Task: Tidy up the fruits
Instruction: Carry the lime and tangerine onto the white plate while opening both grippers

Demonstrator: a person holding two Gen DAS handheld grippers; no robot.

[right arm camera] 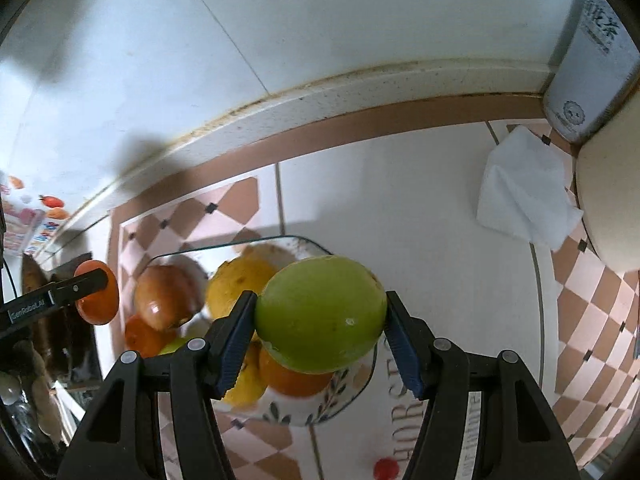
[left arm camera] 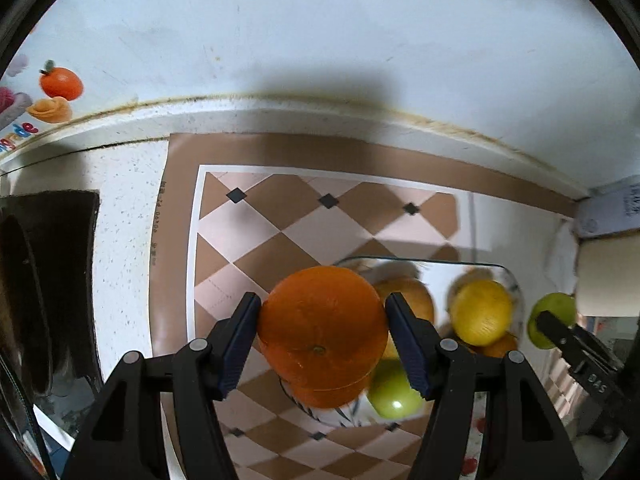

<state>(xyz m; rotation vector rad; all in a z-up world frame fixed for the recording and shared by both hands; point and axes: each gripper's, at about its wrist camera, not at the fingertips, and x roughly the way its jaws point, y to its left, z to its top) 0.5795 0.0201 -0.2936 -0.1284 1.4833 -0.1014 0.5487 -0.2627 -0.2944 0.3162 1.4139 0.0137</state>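
Fruit is clamped in both grippers above a counter covered by a brown and pink checked mat [left arm camera: 256, 216]. The left gripper [left arm camera: 322, 334] points down and is closed on an orange [left arm camera: 322, 332], with both blue pads pressed against its sides; the stem scar faces the camera. The right gripper [right arm camera: 320, 328] is closed on a green apple [right arm camera: 320, 312], with a pad seated on each flank. Below and behind both held fruits sits a bowl [right arm camera: 340, 392] with a leaf pattern on its outer wall. It holds a yellow lemon [right arm camera: 240, 280], a red-brown fruit [right arm camera: 168, 296], at least one more orange [right arm camera: 294, 380] and, in the left wrist view, a second green apple [left arm camera: 394, 394]. A clear glass pane or tray edge [right arm camera: 240, 242] runs just behind the bowl. In the left wrist view the right gripper with its green apple appears at the right edge, well apart from the held orange; in the right wrist view the left gripper with its orange appears at the left edge. A folded white cloth [right arm camera: 524, 192] lies on the counter to the right, near a printed carton [right arm camera: 588, 56] standing against the white tiled wall [right arm camera: 280, 20]. Fruit stickers [left arm camera: 60, 84] mark the wall at far left.
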